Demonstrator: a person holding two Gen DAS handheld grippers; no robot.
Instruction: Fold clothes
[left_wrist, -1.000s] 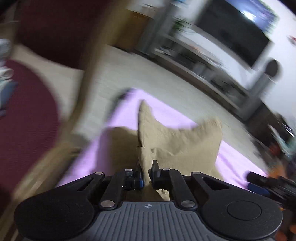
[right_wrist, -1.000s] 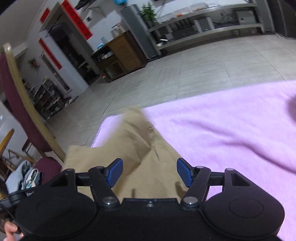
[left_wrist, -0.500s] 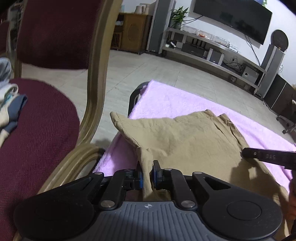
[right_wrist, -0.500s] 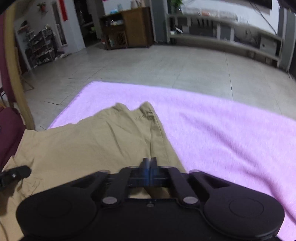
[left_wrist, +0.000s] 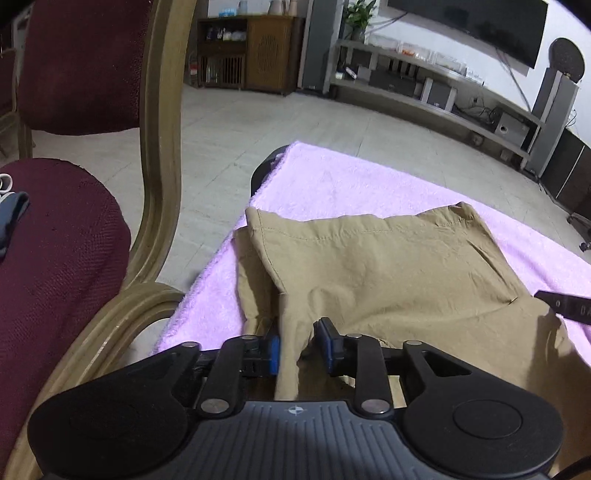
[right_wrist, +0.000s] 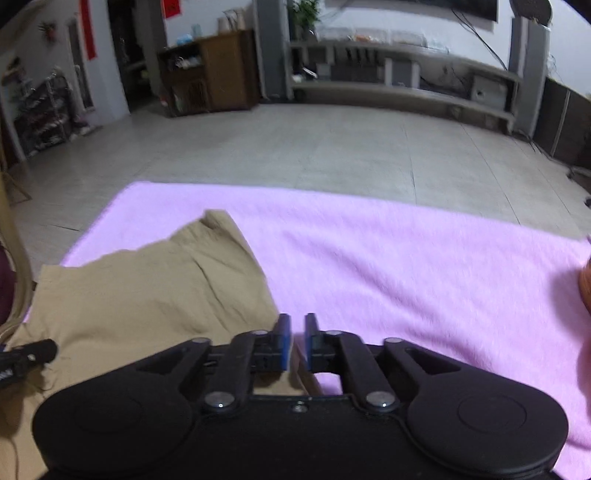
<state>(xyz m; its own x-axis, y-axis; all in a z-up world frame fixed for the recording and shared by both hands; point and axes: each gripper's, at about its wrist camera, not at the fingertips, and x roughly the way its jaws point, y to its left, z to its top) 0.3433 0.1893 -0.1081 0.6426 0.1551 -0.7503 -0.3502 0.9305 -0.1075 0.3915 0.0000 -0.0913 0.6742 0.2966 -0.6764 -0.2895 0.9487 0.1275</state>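
Two layers of khaki garment (left_wrist: 388, 273) look doubled on the pink towel (left_wrist: 351, 184); left gripper (left_wrist: 298, 345) stands partly open astride a fabric ridge. Right view: right gripper (right_wrist: 297, 341), jaws nearly closed at the garment's right edge; can't tell if it's pinching. More folds likely remain.

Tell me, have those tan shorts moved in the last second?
Yes. The tan shorts have come down from a raised bunch and now lie spread on the pink towel, by its left edge.
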